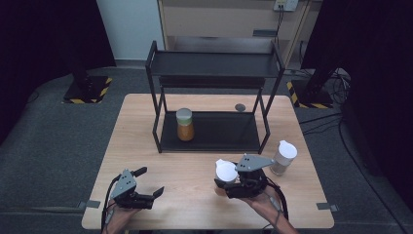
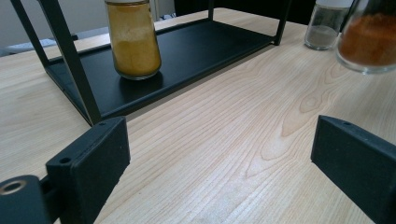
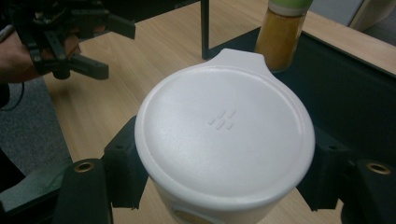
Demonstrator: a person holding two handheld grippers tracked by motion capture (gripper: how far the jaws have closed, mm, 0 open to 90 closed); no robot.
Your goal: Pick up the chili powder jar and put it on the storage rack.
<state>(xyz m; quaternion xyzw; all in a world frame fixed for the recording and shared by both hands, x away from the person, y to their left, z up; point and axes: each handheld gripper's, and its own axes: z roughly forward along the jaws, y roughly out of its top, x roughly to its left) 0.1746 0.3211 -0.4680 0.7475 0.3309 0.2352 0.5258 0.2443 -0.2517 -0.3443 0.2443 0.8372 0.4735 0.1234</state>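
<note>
I see the black rack (image 1: 214, 97) on the table (image 1: 146, 161), far in front of both claws. My right claw (image 1: 233, 184) pinches a white-lidded jar (image 1: 226, 171) between its jaws, above the table. Another jar (image 1: 283, 157) stands just to its right. My left claw (image 1: 151, 183) is spread, holding nothing.

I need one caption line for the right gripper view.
Right gripper shut on white-lidded jar, yellow spice jar on black rack behind.
</note>
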